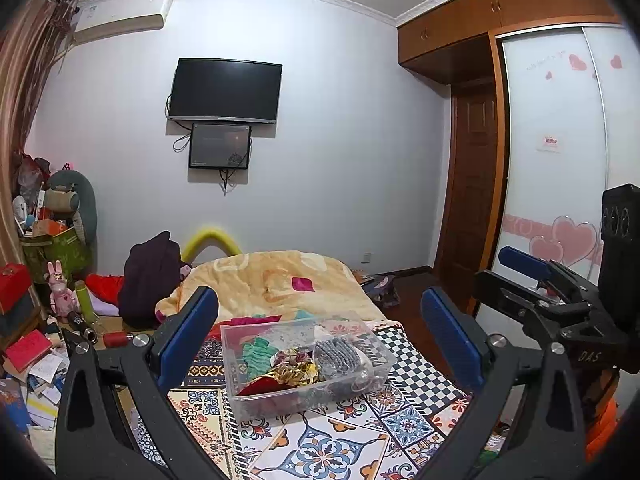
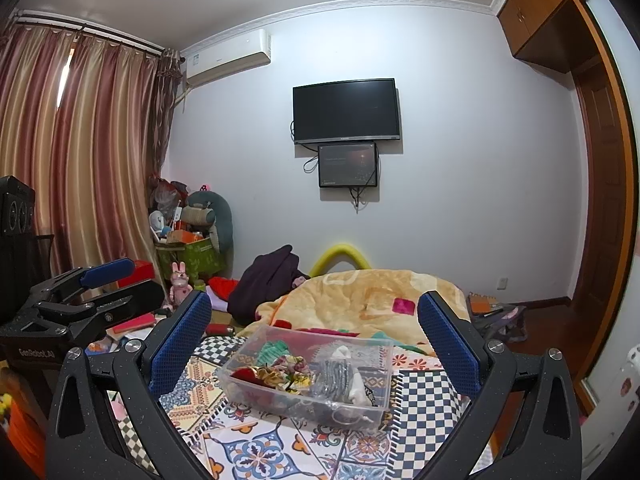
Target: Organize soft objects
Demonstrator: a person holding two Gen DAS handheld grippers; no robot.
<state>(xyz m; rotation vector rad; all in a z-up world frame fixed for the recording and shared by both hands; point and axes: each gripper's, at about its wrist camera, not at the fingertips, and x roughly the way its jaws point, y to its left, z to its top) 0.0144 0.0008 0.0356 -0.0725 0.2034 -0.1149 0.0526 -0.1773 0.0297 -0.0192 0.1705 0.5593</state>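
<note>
A clear plastic bin (image 1: 236,344) (image 2: 384,364) sits on the patterned bedspread (image 1: 320,448) (image 2: 248,452). It holds soft items: a green cloth (image 1: 256,354) (image 2: 274,350), a grey knitted piece (image 1: 338,354) (image 2: 334,374), a gold and red bundle (image 1: 292,374) (image 2: 272,376) and a white cloth (image 2: 356,386). My left gripper (image 1: 320,344) is open and empty, held above and in front of the bin. My right gripper (image 2: 316,340) is open and empty, also in front of the bin. Each gripper shows at the edge of the other's view: the right one (image 1: 532,276), the left one (image 2: 100,284).
A yellow blanket (image 1: 280,280) (image 2: 360,304) lies heaped behind the bin, with a dark garment (image 1: 150,276) (image 2: 266,280) to its left. Clutter, a pink rabbit toy (image 1: 60,292) (image 2: 180,284) and a green box (image 1: 56,252) fill the left floor. A wardrobe (image 1: 560,140) stands right.
</note>
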